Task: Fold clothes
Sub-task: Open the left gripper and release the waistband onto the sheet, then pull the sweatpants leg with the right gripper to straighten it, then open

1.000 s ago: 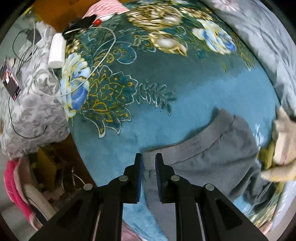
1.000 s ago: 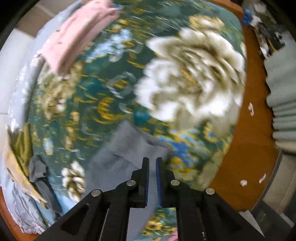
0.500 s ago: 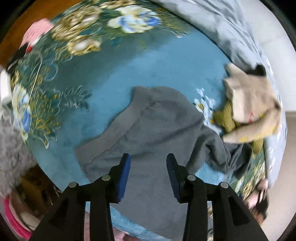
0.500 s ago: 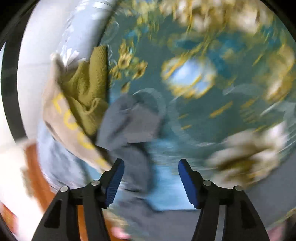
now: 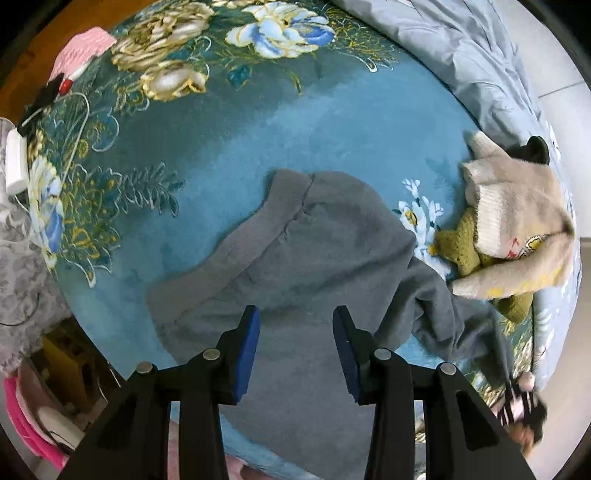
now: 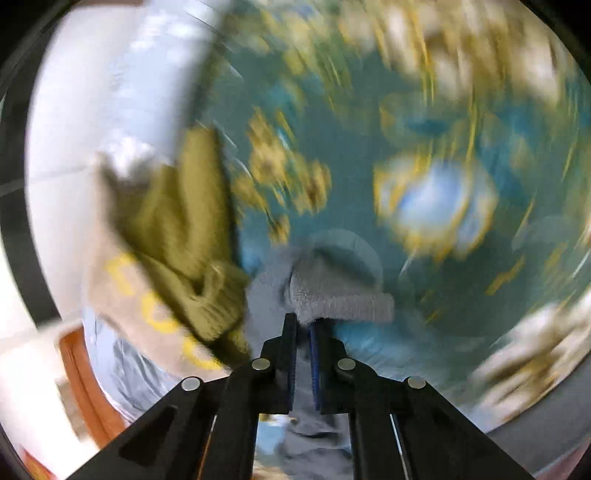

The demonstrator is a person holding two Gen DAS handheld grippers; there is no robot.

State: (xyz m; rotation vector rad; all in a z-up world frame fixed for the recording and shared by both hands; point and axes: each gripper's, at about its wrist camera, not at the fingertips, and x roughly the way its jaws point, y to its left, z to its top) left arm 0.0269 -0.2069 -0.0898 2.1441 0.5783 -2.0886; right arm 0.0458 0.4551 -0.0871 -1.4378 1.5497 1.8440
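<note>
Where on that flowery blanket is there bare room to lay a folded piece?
The plain blue stretch lies free between the grey sweatshirt and the blue flower. It is crowded on the right, where a beige sweater and an olive knit are heaped.

A bedroom: floral blanket (image 5: 332,147), grey duvet (image 5: 461,55), scattered clothes.

Bed (image 5: 332,122) with teal floral cover. Lying on it: grey garment (image 5: 314,258) spread centrally; beige sweater (image 5: 517,221) over olive knit (image 5: 461,247) beside it; pink garment (image 5: 85,48) at far corner.
</note>
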